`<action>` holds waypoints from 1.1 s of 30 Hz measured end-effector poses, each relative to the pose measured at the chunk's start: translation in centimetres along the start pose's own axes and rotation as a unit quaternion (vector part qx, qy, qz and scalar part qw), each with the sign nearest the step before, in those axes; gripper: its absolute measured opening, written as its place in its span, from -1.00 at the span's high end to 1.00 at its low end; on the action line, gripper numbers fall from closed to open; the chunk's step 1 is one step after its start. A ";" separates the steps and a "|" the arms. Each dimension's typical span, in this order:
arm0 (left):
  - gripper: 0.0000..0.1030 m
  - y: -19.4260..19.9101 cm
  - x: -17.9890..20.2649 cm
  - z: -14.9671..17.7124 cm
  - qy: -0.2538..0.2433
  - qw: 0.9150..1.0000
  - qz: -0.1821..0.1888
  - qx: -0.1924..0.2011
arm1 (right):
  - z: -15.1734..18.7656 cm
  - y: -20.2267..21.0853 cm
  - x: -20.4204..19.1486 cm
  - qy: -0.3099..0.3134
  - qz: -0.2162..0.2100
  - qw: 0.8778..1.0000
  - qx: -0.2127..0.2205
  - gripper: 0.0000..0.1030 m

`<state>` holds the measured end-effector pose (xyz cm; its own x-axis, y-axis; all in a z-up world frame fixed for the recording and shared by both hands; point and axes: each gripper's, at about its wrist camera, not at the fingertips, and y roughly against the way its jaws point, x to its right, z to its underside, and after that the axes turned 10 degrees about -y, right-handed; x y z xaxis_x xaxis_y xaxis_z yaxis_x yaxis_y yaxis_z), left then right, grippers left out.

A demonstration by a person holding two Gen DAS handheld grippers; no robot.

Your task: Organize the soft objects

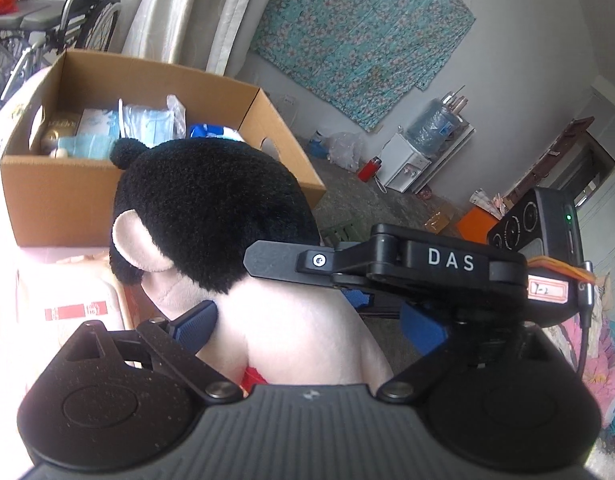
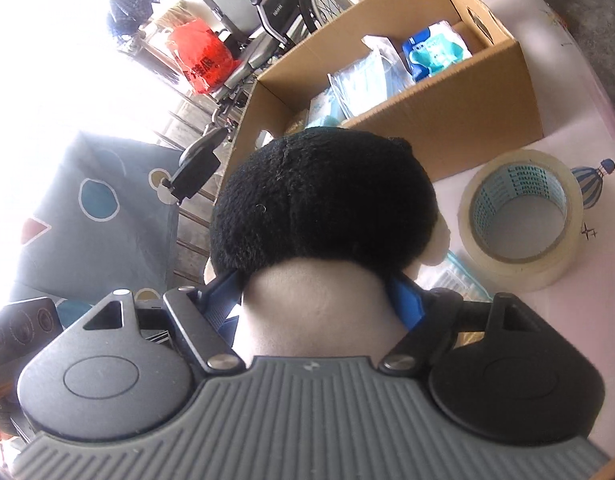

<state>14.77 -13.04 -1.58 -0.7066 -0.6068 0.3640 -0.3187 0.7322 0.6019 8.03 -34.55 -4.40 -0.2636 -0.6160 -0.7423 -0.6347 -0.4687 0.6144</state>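
1. Both grippers clasp the plush doll with a black fuzzy head and cream body [image 2: 323, 208]: right gripper [image 2: 315, 300] at its neck, left gripper [image 1: 303, 320] apparently around its body, one pad hidden.
2. Step: carrying it.
3. Next: lift toward the open brown cardboard box [image 2: 459, 120] at 12 o'clock, clearing its rim.

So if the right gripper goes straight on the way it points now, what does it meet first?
The plush doll is already between the right gripper fingers; beyond it, probably the cardboard box, though depth is unclear.
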 end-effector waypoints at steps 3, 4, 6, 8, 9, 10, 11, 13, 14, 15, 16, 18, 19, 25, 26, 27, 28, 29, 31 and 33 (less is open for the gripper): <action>-0.90 1.4 0.8 -2.0 -0.021 0.999 -0.005 0.026 | -0.9 1.0 -2.1 0.014 -0.019 1.000 0.018 -0.53; -0.90 1.7 1.0 -2.9 -0.028 0.999 -0.006 0.034 | -1.3 1.4 -2.8 0.021 -0.024 0.999 0.025 -0.53; -0.90 1.9 1.4 -4.6 -0.039 0.998 -0.007 0.050 | -2.5 2.5 -4.2 0.038 -0.033 0.998 0.041 -0.53; -0.90 1.9 1.5 -6.3 -0.047 0.997 -0.005 0.061 | -4.0 3.2 -5.5 0.058 -0.040 0.996 0.054 -0.53; -0.90 1.7 1.5 -7.3 -0.054 0.996 -0.005 0.070 | -4.8 3.5 -6.0 0.064 -0.041 0.995 0.059 -0.53; -0.90 1.1 1.7 -8.3 -0.058 0.996 -0.006 0.074 | -6.1 3.8 -6.8 0.071 -0.041 0.994 0.065 -0.53; -0.90 0.6 1.6 -9.2 -0.059 0.995 -0.008 0.075 | -7.2 4.1 -7.3 0.078 -0.041 0.994 0.071 -0.53; -0.90 -0.8 1.1 -11.2 -0.054 0.996 -0.009 0.071 | -9.6 4.1 -8.2 0.096 -0.037 0.991 0.079 -0.53; -0.90 -1.7 0.8 -12.2 -0.048 0.996 -0.012 0.068 | -10.8 3.9 -8.5 0.103 -0.033 0.991 0.079 -0.53; -0.90 -2.5 0.3 -13.0 -0.042 0.997 -0.014 0.063 | -12.4 3.5 -8.7 0.105 -0.028 0.991 0.077 -0.53; -0.90 -3.5 -0.1 -13.8 -0.036 0.998 -0.014 0.058 | -13.8 3.0 -8.8 0.107 -0.025 0.991 0.073 -0.53; -0.89 -5.3 -1.7 -15.0 -0.015 0.999 -0.011 0.043 | -16.7 1.9 -8.4 0.096 -0.023 0.993 0.058 -0.53; -0.89 -6.4 -2.5 -15.5 -0.005 0.999 -0.006 0.035 | -18.1 1.1 -8.0 0.085 -0.021 0.995 0.050 -0.52; -0.77 -12.5 -7.7 -15.8 0.087 0.995 0.040 -0.002 | -23.8 -4.1 -6.0 0.078 0.046 0.995 0.040 -0.48; -0.77 -13.5 -8.3 -15.5 0.103 0.993 0.047 -0.010 | -24.4 -4.7 -5.7 0.082 0.056 0.994 0.041 -0.47; -0.76 -14.6 -9.1 -15.0 0.123 0.991 0.056 -0.021 | -24.9 -5.7 -5.1 0.079 0.070 0.994 0.039 -0.46; -0.76 -15.2 -9.6 -14.7 0.135 0.989 0.061 -0.026 | -25.5 -6.5 -4.4 0.075 0.083 0.993 0.032 -0.44; -0.75 -15.6 -9.8 -14.4 0.144 0.987 0.066 -0.029 | -25.9 -7.3 -3.7 0.069 0.096 0.993 0.025 -0.41; -0.75 -16.0 -10.3 -13.8 0.157 0.983 0.086 -0.030 | -26.4 -8.5 -2.5 0.064 0.111 0.992 0.018 -0.41; -0.75 -16.0 -10.5 -13.3 0.168 0.980 0.099 -0.030 | -26.4 -8.8 -2.0 0.070 0.123 0.990 0.020 -0.41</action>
<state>35.68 -22.51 -5.59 -0.5003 -0.5290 0.6855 -0.1504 0.8327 0.5329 33.32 -45.89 -1.23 -0.3119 -0.7917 -0.5252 -0.5926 -0.2700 0.7589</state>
